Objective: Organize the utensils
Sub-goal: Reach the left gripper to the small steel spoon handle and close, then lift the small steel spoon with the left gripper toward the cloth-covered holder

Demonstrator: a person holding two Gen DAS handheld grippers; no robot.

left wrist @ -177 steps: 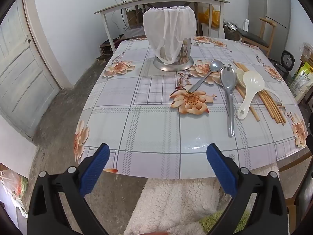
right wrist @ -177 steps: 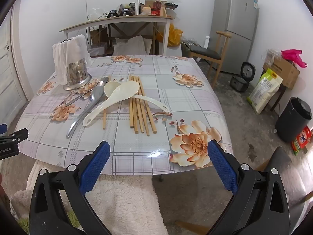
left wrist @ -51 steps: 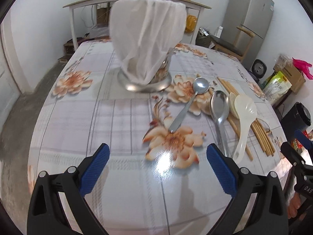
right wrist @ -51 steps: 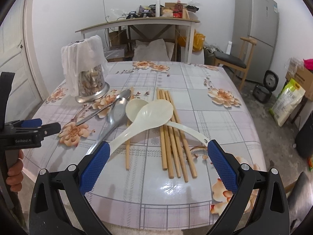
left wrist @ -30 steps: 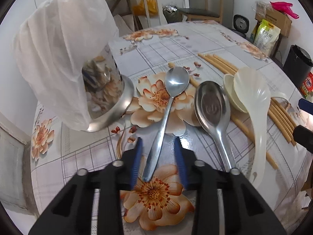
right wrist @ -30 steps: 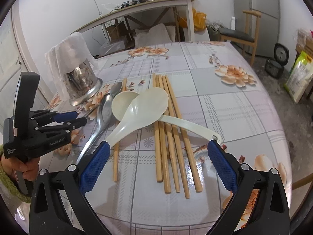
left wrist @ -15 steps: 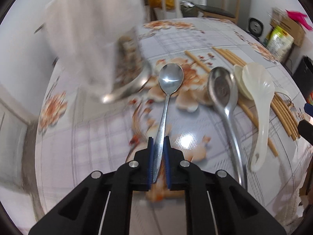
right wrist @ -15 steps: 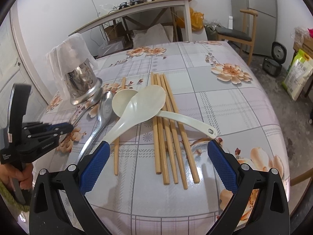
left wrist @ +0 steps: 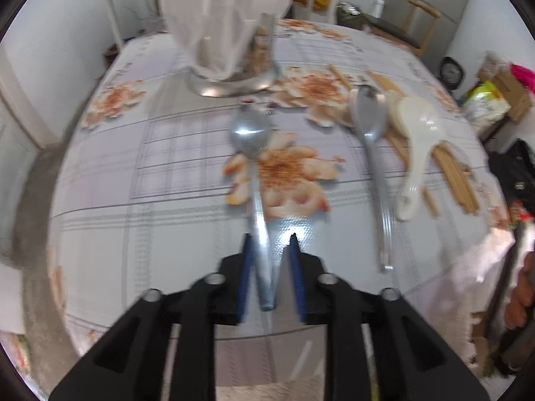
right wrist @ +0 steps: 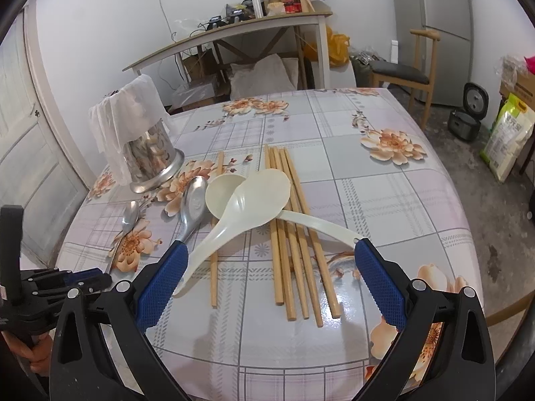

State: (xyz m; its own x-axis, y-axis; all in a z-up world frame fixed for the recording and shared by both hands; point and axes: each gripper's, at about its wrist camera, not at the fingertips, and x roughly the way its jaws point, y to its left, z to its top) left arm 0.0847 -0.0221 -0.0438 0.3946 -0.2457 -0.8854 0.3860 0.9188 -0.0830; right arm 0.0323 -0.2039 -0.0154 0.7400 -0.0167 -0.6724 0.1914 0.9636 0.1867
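A small metal spoon (left wrist: 250, 133) (right wrist: 130, 214) lies on the floral table, its bowl towards the cloth-draped metal holder (left wrist: 230, 80) (right wrist: 150, 160). My left gripper (left wrist: 270, 237) (right wrist: 97, 275) straddles the handle near the table's front edge. Its jaws are opening, and a gap shows between the handle and the right pad. A larger metal spoon (left wrist: 367, 120) (right wrist: 194, 197), two white plastic spoons (left wrist: 418, 123) (right wrist: 260, 197) and several wooden chopsticks (left wrist: 451, 173) (right wrist: 294, 250) lie to the right. My right gripper (right wrist: 270, 249) hangs wide open above the chopsticks, holding nothing.
The table (right wrist: 384, 200) drops off close in front of both grippers. A wooden chair (right wrist: 401, 70), a fridge (right wrist: 444, 16) and a rice cooker (right wrist: 468, 117) stand beyond its right side. A cluttered side table (right wrist: 234, 33) is behind, a door (right wrist: 20, 133) at left.
The left gripper, shut on the small spoon's handle half a second ago, has drawn it back from the holder towards the front edge, and its jaws have parted. The right gripper has stayed put.
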